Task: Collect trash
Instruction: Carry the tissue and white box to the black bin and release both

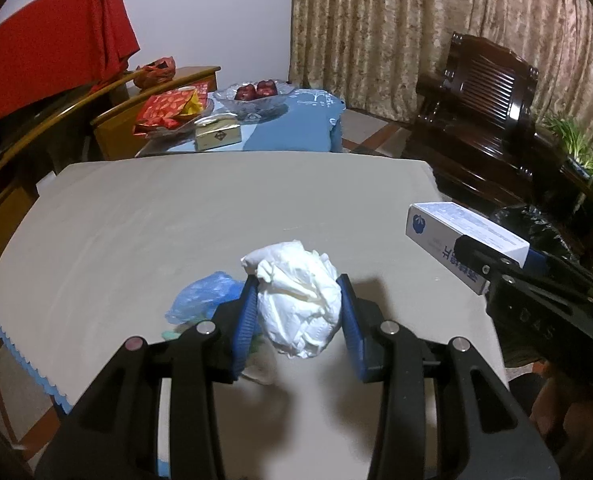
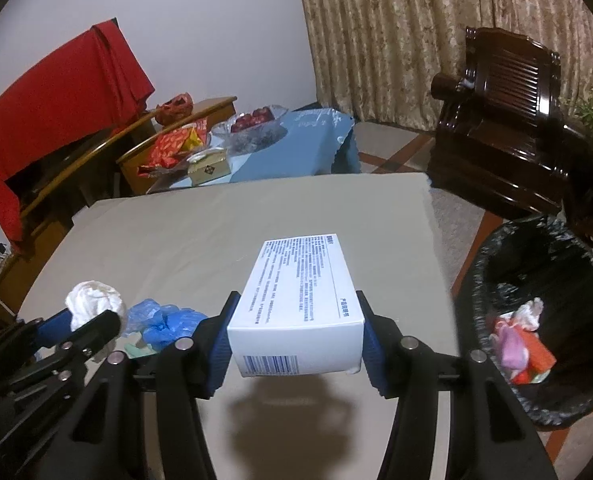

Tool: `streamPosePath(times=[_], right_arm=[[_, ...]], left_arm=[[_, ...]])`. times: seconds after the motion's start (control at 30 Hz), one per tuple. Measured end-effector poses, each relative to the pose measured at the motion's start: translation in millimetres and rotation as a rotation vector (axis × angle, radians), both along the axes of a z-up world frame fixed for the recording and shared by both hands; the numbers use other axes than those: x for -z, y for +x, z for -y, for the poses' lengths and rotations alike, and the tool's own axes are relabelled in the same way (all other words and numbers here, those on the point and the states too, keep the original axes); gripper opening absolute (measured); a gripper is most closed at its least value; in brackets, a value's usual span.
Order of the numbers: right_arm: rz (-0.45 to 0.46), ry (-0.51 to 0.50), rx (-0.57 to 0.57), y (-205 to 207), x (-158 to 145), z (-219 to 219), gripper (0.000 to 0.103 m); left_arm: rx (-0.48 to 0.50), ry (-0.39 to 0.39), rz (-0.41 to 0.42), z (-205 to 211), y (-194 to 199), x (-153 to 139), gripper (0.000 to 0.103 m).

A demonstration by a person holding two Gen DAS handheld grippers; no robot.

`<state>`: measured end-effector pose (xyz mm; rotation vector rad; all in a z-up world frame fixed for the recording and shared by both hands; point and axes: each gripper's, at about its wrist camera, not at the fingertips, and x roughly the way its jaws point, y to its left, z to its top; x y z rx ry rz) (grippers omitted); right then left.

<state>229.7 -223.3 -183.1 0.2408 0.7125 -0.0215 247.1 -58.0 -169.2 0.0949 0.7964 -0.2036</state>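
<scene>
Because the trash has to be carried off, the left gripper has its jaws clamped on a crumpled white tissue wad, lifted clear of the beige worktop, its shadow falling below. Crumpled blue plastic lies just beside it on the worktop, seemingly waiting its turn. At right, the other gripper carries a white box.

From the right wrist, the right gripper grips that white box by its long sides, flat and level, printed text and barcode showing. A black-lined bin stands on the floor to the right, already holding pink and red scraps, likely the destination.
</scene>
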Motion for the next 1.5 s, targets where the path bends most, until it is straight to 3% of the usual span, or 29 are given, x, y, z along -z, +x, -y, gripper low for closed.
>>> streamPosePath(times=[0.43,0.87,1.17,1.5], right_arm=[[0.034,-0.031,0.057,-44.3,-22.6,83.3,0.054],[0.036,-0.068,0.141,-76.5,-23.7,178.8,0.055],[0.026,-0.070,0.189,-88.0,-7.1,235.9,0.055],[-0.056,-0.041,0.269,-81.2,44.0,299.3,0.055]], left_arm=[[0.017,-0.026,-0.010,84.9,-20.0,-11.8,0.038],[0.095,-0.033,-0.037,193.7,-39.5,-1.4,0.038],[0.136,-0.051,-0.072,257.1,-43.6,20.6,0.038],[0.242,-0.054,-0.128,318.8,-32.1,58.4,0.038]])
